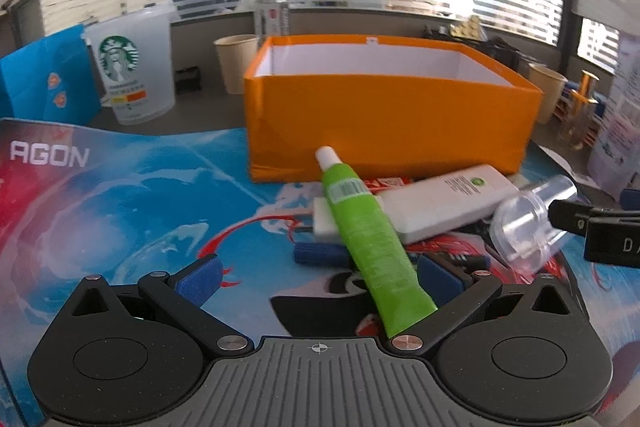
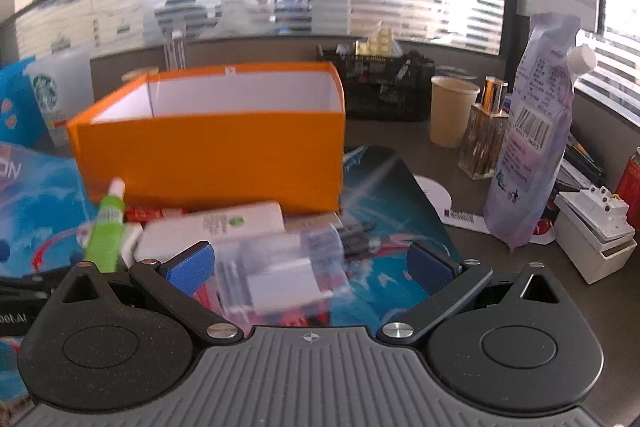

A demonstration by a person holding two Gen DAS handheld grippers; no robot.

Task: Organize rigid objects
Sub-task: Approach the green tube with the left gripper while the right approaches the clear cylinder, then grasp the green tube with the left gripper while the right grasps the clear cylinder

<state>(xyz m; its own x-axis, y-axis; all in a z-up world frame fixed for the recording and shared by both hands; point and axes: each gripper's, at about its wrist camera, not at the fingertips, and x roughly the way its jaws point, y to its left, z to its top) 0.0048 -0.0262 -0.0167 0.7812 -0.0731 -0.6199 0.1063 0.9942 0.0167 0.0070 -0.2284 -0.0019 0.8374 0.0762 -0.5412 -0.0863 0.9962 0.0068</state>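
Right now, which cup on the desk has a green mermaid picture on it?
The frosted Starbucks cup, left of the orange box. The two paper cups are plain beige.

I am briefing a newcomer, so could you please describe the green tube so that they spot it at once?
Find the big open orange box on the blue mat. In the clutter before its front wall lies the green tube, white cap pointing at the box. It is the only bright green item, lying across a white rectangular pack.
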